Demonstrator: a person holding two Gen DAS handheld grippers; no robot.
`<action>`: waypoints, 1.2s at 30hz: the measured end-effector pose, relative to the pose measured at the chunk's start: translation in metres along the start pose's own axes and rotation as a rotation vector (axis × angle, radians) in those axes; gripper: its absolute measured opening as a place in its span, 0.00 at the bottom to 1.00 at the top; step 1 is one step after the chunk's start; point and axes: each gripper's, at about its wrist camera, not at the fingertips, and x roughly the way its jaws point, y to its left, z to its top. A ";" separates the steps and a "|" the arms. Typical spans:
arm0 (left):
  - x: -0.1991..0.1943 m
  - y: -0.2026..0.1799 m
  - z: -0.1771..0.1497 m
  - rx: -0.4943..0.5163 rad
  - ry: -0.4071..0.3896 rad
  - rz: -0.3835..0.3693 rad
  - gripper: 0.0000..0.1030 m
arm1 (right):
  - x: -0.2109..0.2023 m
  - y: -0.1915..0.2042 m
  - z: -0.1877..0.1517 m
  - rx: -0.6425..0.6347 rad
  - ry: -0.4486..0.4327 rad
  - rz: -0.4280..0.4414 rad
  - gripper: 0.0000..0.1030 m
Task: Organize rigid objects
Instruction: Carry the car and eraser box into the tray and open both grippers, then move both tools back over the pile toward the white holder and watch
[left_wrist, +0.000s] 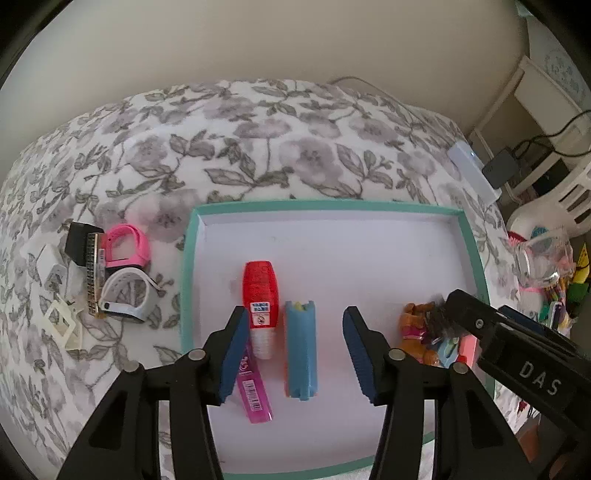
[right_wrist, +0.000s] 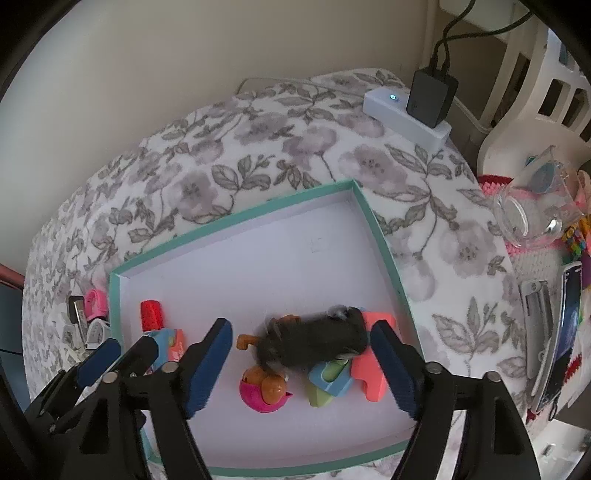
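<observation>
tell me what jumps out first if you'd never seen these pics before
The eye lands on the shallow teal-rimmed tray on the floral cloth, with bright things on its white floor: a red bottle beside a blue case on the left side, between the open left gripper. At the tray's right end, a dark furry toy lies over a jumble of colourful pieces, under the open right gripper.

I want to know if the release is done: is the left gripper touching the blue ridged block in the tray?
Apart. The left wrist view shows the left gripper open, with white tray floor visible on both sides of the blue ridged block.
</observation>
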 end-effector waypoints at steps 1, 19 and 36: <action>-0.002 0.001 0.000 -0.005 -0.004 0.001 0.58 | -0.002 0.001 0.000 -0.002 -0.007 0.002 0.84; -0.019 0.055 0.013 -0.179 -0.056 0.059 0.89 | -0.023 0.007 0.004 -0.011 -0.071 0.030 1.00; -0.036 0.134 0.013 -0.321 -0.057 0.226 0.98 | -0.020 0.051 -0.007 -0.092 -0.060 0.064 1.00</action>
